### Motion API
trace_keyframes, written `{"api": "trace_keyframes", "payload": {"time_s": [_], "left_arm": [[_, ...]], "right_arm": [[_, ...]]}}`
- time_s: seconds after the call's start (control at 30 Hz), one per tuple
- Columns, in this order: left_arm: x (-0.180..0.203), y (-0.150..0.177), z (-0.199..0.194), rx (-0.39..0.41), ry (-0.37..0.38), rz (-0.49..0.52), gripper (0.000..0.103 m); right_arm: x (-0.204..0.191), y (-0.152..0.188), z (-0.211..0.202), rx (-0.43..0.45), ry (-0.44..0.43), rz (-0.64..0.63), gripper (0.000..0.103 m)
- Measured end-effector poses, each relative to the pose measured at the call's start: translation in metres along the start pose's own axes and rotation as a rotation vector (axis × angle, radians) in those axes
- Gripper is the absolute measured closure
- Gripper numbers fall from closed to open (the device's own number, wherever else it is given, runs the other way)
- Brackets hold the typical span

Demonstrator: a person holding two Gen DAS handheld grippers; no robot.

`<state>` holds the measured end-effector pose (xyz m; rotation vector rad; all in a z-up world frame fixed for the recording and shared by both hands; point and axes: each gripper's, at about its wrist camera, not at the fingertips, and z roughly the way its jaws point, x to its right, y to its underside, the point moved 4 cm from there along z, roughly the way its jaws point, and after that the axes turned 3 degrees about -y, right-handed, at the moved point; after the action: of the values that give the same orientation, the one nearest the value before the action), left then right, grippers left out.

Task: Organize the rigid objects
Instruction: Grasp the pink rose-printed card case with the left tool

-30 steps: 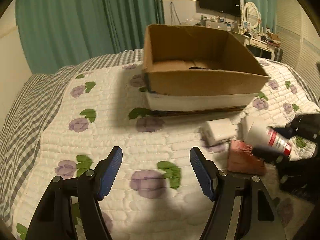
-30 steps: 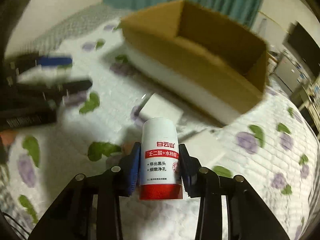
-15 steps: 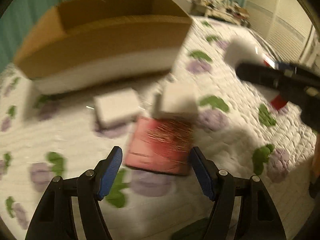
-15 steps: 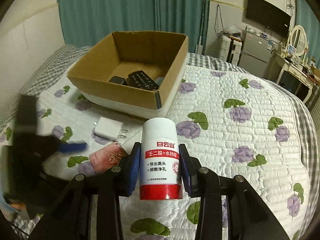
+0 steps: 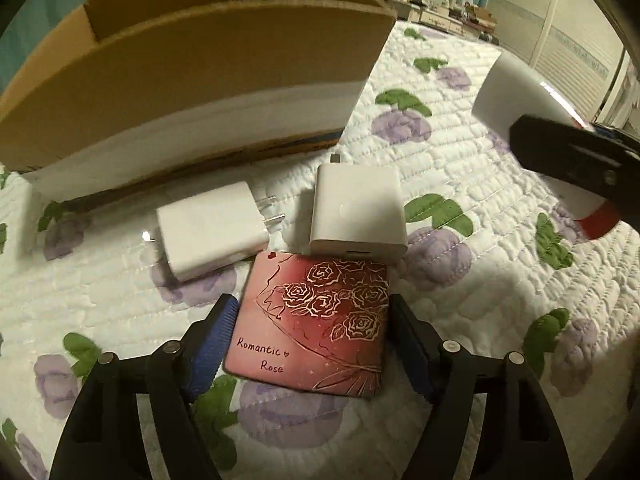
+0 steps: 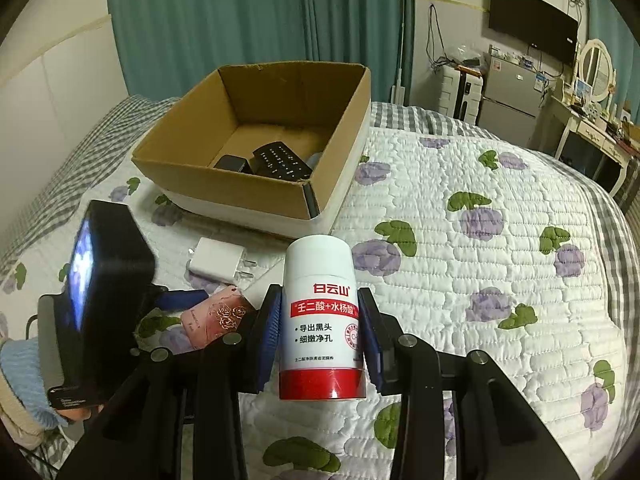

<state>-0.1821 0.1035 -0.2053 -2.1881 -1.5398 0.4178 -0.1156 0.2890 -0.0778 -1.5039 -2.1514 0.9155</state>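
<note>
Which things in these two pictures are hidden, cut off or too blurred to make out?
- Box inside: left wrist view, near wall hides it.
- Bottle: left wrist view, blurred, partly behind right tongs.
- Pink card: right wrist view, partly covered by both tongs.
- Square charger: right wrist view, mostly behind bottle.
- Pale item beside the remote: unclear.

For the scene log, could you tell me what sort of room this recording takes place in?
Most likely a bedroom: the work surface is a bed with a floral quilt, a wall-mounted TV hangs above, and a vanity table with a round mirror stands by the teal curtains.
</note>
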Motion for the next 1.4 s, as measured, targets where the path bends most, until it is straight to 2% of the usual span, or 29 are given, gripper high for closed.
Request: {"api": "trace_keyframes", "payload": {"time_s": [0.23, 0.27, 0.3, 0.33, 0.4, 0.47, 0.5, 0.53, 0.63, 0.7, 0.73, 0.8, 0.83, 0.87, 1.0, 1.03, 1.17, 1.2, 1.3, 1.4], "left_arm": [[-0.015, 0.010, -0.038, 0.066, -0.018, -0.046, 0.030], [-0.018, 0.009, -0.049, 0.088, -0.022, -0.056, 0.035], [-0.021, 0.008, -0.057, 0.111, -0.015, -0.063, 0.056], [-0.024, 0.006, -0.066, 0.130, -0.006, -0.071, 0.085], [-0.034, -0.005, -0.085, 0.165, -0.052, -0.101, 0.085], [-0.041, -0.017, -0.095, 0.194, -0.039, -0.091, 0.089], [-0.044, -0.017, -0.096, 0.192, -0.039, -0.089, 0.091], [-0.047, -0.020, -0.094, 0.188, -0.041, -0.091, 0.097], [-0.053, -0.018, -0.081, 0.157, -0.015, -0.101, 0.099], [-0.049, -0.001, -0.087, 0.127, 0.003, -0.092, 0.097], [-0.047, 0.001, -0.085, 0.112, 0.007, -0.090, 0.093], [-0.042, 0.007, -0.074, 0.071, -0.003, -0.095, 0.071], [-0.040, 0.010, -0.069, 0.057, -0.008, -0.093, 0.049], [-0.037, 0.013, -0.064, 0.048, -0.008, -0.094, 0.046], [-0.020, 0.022, -0.042, -0.025, 0.002, -0.063, 0.043], [-0.017, 0.023, -0.038, -0.029, -0.016, -0.055, 0.036], [-0.008, 0.024, -0.019, -0.038, -0.140, 0.013, 0.025], [-0.008, 0.024, -0.014, -0.052, -0.151, 0.013, 0.024], [-0.024, 0.023, -0.001, -0.093, -0.067, -0.101, 0.023], [-0.024, 0.022, -0.002, -0.099, -0.053, -0.079, 0.024]], "right_arm": [[-0.012, -0.007, -0.020, 0.028, 0.033, -0.034, 0.067], [-0.013, -0.009, -0.024, 0.036, 0.037, -0.035, 0.067], [-0.014, -0.011, -0.028, 0.043, 0.039, -0.035, 0.067], [-0.015, -0.014, -0.033, 0.052, 0.042, -0.036, 0.067], [-0.017, -0.021, -0.041, 0.069, 0.051, -0.039, 0.067], [-0.020, -0.028, -0.049, 0.090, 0.053, -0.045, 0.067], [-0.020, -0.029, -0.050, 0.094, 0.050, -0.045, 0.067], [-0.021, -0.030, -0.051, 0.097, 0.047, -0.044, 0.067], [-0.019, -0.027, -0.049, 0.093, 0.041, -0.034, 0.067], [-0.017, -0.023, -0.044, 0.083, 0.035, -0.026, 0.067], [-0.016, -0.021, -0.041, 0.076, 0.033, -0.021, 0.067], [-0.013, -0.017, -0.034, 0.064, 0.026, -0.009, 0.067], [-0.012, -0.016, -0.032, 0.061, 0.023, -0.005, 0.067], [-0.011, -0.014, -0.030, 0.058, 0.019, 0.000, 0.067], [-0.004, -0.009, -0.021, 0.046, 0.010, 0.022, 0.067], [-0.003, -0.008, -0.019, 0.042, 0.009, 0.027, 0.067], [0.001, -0.006, -0.016, 0.039, -0.003, 0.042, 0.067], [0.002, -0.006, -0.016, 0.041, -0.005, 0.044, 0.067], [0.002, -0.006, -0.015, 0.042, -0.012, 0.047, 0.067], [-0.001, -0.005, -0.015, 0.039, -0.009, 0.037, 0.067]]}}
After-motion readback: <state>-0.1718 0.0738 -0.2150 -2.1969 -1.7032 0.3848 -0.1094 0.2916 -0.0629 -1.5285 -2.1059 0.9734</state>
